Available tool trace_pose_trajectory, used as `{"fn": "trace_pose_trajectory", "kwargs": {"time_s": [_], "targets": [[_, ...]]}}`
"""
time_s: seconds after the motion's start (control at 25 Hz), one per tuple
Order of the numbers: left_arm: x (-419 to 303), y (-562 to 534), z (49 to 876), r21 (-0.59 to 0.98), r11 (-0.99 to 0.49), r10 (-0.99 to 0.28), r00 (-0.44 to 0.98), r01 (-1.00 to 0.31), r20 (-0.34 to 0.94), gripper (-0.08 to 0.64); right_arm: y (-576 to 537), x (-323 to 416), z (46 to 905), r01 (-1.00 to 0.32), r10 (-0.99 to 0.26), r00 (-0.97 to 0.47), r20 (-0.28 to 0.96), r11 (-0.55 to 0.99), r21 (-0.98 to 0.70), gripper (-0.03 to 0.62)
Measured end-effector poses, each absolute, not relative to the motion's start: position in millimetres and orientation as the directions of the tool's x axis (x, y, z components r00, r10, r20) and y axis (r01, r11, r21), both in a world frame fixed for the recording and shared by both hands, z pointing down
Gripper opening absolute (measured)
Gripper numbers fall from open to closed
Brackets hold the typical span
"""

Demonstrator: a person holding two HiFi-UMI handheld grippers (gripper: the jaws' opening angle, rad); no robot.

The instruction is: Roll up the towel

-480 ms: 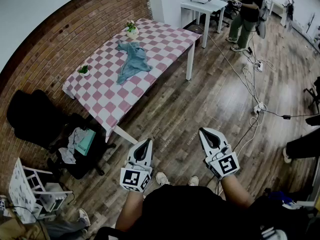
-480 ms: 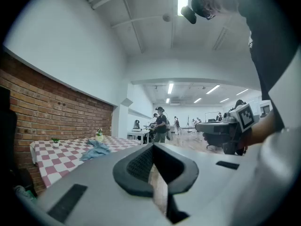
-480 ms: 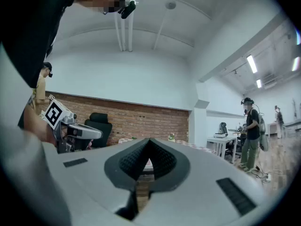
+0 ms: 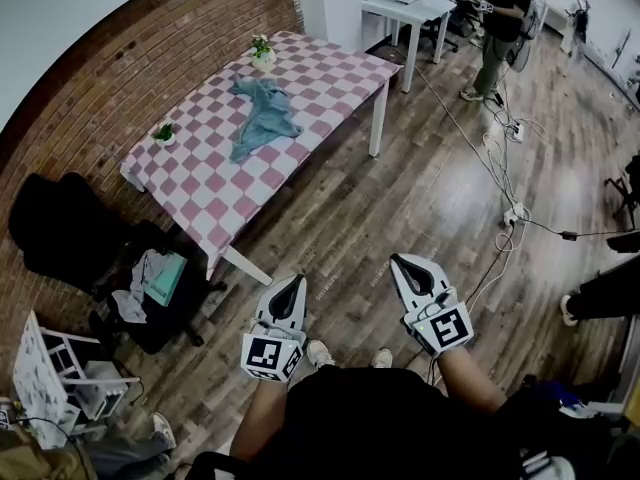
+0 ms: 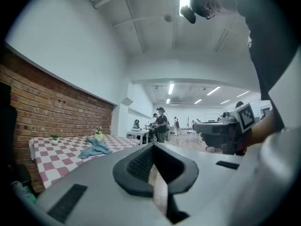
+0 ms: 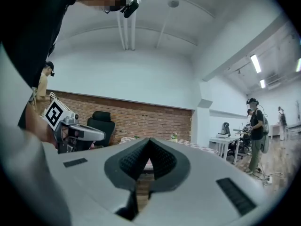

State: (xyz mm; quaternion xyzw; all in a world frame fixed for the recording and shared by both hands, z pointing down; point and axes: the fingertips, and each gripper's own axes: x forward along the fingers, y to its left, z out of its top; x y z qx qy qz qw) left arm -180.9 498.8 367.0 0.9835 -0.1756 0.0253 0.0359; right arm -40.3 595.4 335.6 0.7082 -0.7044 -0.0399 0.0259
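The left gripper point(image 4: 295, 286) and the right gripper point(image 4: 400, 264) are held out side by side, level, over the wood floor point(image 4: 400, 188). Both have their jaws pressed together, and nothing is between them (each gripper view shows the dark pads meeting at the tip).

The towel point(image 4: 258, 118) is blue-green. It lies in a crumpled heap on the table point(image 4: 330, 78), which has a red and white checked cloth. The towel is well apart from both grippers.

A small plant point(image 4: 263, 50) stands near the far end of the table, past the towel. A second plant point(image 4: 164, 134) sits near the edge by the brick wall point(image 4: 120, 78). A black chair point(image 4: 50, 228) stands by that wall too. A person point(image 4: 500, 18) stands far off, near a white desk point(image 4: 405, 8).
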Motion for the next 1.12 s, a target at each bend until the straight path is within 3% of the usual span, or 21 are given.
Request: {"fn": "trace_pose_trajectory", "kwargs": {"time_s": [0.36,0.44,0.48,0.6,0.68,0.76,0.8,0.84,1.12], "targets": [[-183.1,478.9,375.9,0.065,-0.932,-0.351,0.933,-0.356,0.082,-0.001,574.8,-49.1,337.4,-0.994,-1.0,-0.013,-0.022,0.011,0.113,-0.003],[-187.3,469.6,377.7,0.059,-0.927,-0.365,0.927,-0.37,0.088,0.054,567.3,-54.4,338.3,-0.992,-1.0,-0.011,-0.023,0.008,0.123,-0.003],[-189.4,465.1,377.8,0.061,-0.925,-0.368,0.926,-0.374,0.086,0.109,563.0,-56.8,338.7,-0.991,-1.0,-0.01,-0.022,0.007,0.13,0.02],[-196.4,451.7,377.2,0.067,-0.921,-0.38,0.922,-0.385,0.071,0.25,548.2,-61.2,338.4,-0.99,-1.0,0.009,-0.028,-0.013,0.143,0.255],[-201.3,442.9,377.1,0.065,-0.918,-0.388,0.919,-0.392,0.065,0.365,539.1,-63.3,337.3,-0.991,-0.999,0.031,-0.041,-0.036,0.125,0.353],[-204.9,434.6,378.6,0.065,-0.918,-0.389,0.919,-0.392,0.064,0.54,529.4,-66.5,335.5,-0.99,-0.997,0.054,-0.062,-0.062,0.123,0.482],[-206.7,430.5,380.4,0.062,-0.918,-0.389,0.919,-0.393,0.067,0.594,524.2,-69.0,335.3,-0.988,-0.995,0.066,-0.071,-0.076,0.138,0.539],[-208.8,426.6,382.6,0.055,-0.918,-0.389,0.918,-0.394,0.072,0.595,519.0,-72.2,336.1,-0.983,-0.994,0.077,-0.076,-0.089,0.161,0.592],[-225.9,395.6,390.7,0.036,-0.919,-0.388,0.916,-0.393,0.099,0.595,487.8,-97.6,347.8,-0.968,-0.996,0.082,-0.039,-0.089,0.234,0.592]]}}
